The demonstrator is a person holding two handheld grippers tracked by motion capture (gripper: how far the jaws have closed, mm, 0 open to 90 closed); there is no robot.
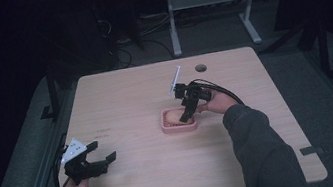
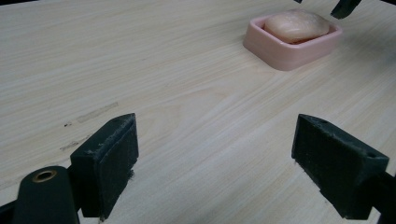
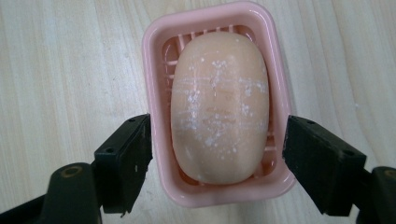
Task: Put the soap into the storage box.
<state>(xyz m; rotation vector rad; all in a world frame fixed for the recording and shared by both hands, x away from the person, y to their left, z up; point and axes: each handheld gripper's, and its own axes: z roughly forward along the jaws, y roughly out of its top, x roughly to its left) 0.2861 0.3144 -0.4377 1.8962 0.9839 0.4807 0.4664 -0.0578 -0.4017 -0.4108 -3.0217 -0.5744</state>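
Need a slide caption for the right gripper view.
Open right gripper poised above a pink soap dish holding a peach soap bar, jaws straddling the dish.

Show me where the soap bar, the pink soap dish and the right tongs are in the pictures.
soap bar [image 3: 218, 107], right gripper view, middle of its speckled top face.
pink soap dish [image 3: 154, 70], right gripper view, on its left rim.
right tongs [image 3: 217, 156], right gripper view, midway between the two open black jaws that straddle the dish.

The wooden table [image 1: 130, 99] carried one pink dish [image 1: 179, 127] near its middle, with soap [image 3: 218, 107] inside.
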